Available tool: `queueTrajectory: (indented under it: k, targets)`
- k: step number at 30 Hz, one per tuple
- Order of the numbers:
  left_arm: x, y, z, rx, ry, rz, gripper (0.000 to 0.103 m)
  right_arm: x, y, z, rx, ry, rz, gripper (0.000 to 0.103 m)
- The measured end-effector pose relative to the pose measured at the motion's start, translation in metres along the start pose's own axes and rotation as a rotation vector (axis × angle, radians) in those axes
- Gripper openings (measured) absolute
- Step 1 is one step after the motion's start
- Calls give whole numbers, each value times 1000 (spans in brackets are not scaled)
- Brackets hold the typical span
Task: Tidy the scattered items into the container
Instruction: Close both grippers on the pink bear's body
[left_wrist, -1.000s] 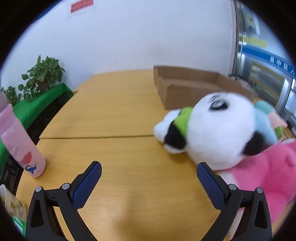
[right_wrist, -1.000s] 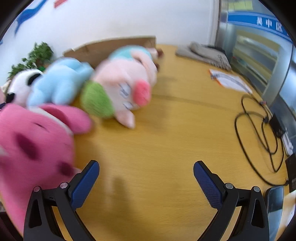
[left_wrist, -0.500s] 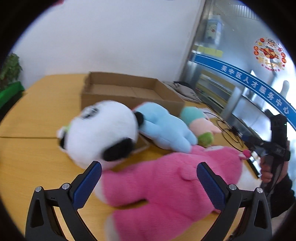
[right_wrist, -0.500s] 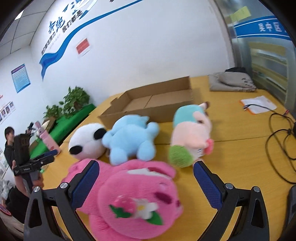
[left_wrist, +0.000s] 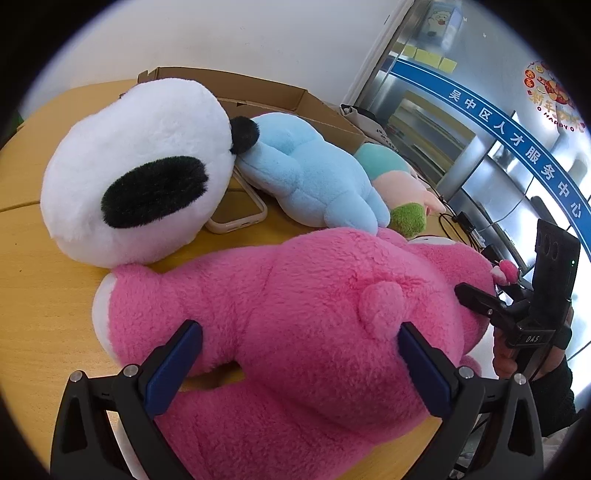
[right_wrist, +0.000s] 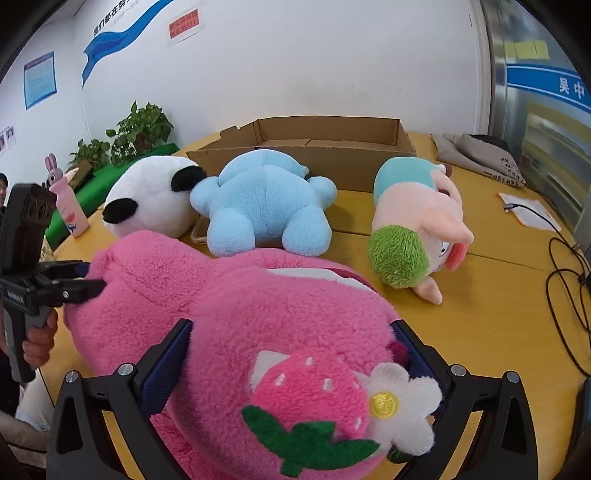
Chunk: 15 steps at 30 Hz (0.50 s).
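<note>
A big pink plush bear (left_wrist: 295, 306) lies on the wooden table. My left gripper (left_wrist: 299, 354) is open with its jaws straddling the bear's rump. My right gripper (right_wrist: 295, 354) is open with its jaws straddling the bear's head (right_wrist: 258, 325), which carries a strawberry and flower. Behind the bear lie a panda plush (left_wrist: 136, 166) (right_wrist: 151, 199), a light blue plush (left_wrist: 306, 177) (right_wrist: 262, 203) and a pink-and-teal plush with a green tuft (right_wrist: 417, 221) (left_wrist: 399, 184). An open cardboard box (right_wrist: 317, 144) (left_wrist: 258, 92) stands behind them.
A phone in a clear case (left_wrist: 236, 210) lies under the panda's edge. A pink bottle (right_wrist: 68, 206) and plants (right_wrist: 140, 125) are at the left. Cables (right_wrist: 569, 280), papers (right_wrist: 528, 210) and a grey bag (right_wrist: 480, 155) are at the right.
Both grippers have moved in from opposite ends onto the pink bear, which now sits between each pair of open jaws. The plush toys have not moved.
</note>
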<state>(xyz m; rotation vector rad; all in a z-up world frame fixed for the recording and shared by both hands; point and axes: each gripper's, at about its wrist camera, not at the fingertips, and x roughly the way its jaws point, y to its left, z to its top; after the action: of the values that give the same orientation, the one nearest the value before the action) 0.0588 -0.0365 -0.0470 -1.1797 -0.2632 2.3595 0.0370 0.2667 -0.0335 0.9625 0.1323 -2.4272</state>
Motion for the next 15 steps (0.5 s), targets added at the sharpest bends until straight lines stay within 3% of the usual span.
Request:
queueTrajectory:
  k: [9,15]
  targets:
    - [2,2,0,6,21,-8,103,-20,-13,6,59,-65,-40,103]
    - [4,2,2,5,26,-3,103,4,-24,-3,142,8,33,103]
